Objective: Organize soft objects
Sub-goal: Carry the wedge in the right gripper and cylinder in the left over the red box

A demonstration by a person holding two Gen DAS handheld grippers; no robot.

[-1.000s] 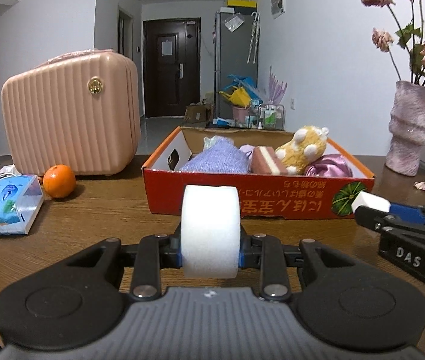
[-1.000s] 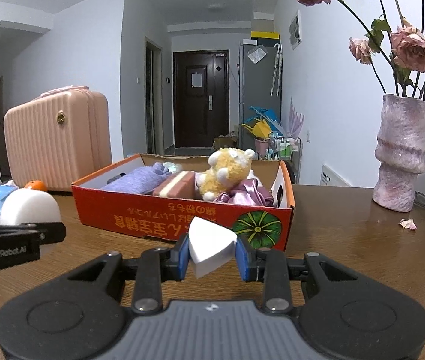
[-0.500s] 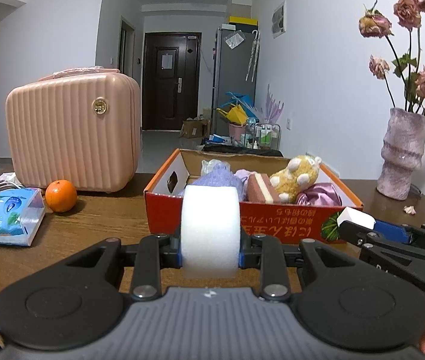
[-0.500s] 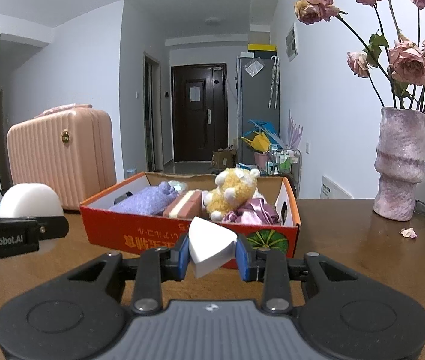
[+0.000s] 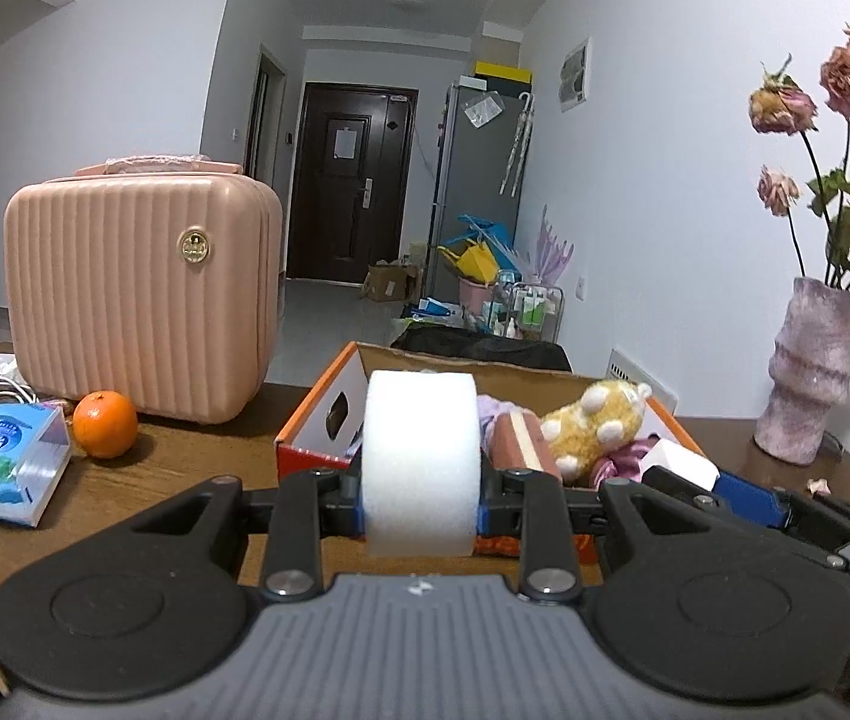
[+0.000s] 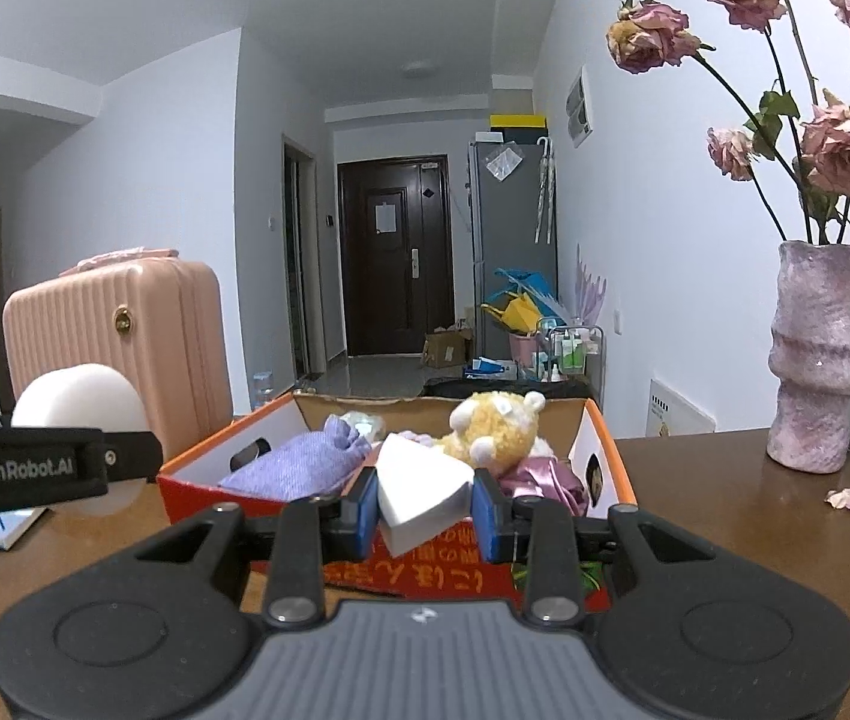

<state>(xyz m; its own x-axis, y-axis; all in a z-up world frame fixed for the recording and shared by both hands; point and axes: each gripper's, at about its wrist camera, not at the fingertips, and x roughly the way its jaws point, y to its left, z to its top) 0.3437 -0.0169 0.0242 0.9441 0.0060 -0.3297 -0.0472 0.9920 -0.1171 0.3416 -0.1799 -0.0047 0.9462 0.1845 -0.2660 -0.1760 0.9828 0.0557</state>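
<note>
The round foam block is clamped in the left claw, the wedge foam in the right claw; both are held just before the orange box, which lies straight ahead; the right claw is judged nearer.

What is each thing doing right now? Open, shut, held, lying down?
left gripper: shut on round white sponge.
right gripper: shut on wedge white sponge.
orange box: open, holding soft things.
yellow plush toy: lying in the box.
pink suitcase: closed, upright.
vase: upright, holding drooping flowers.
</note>
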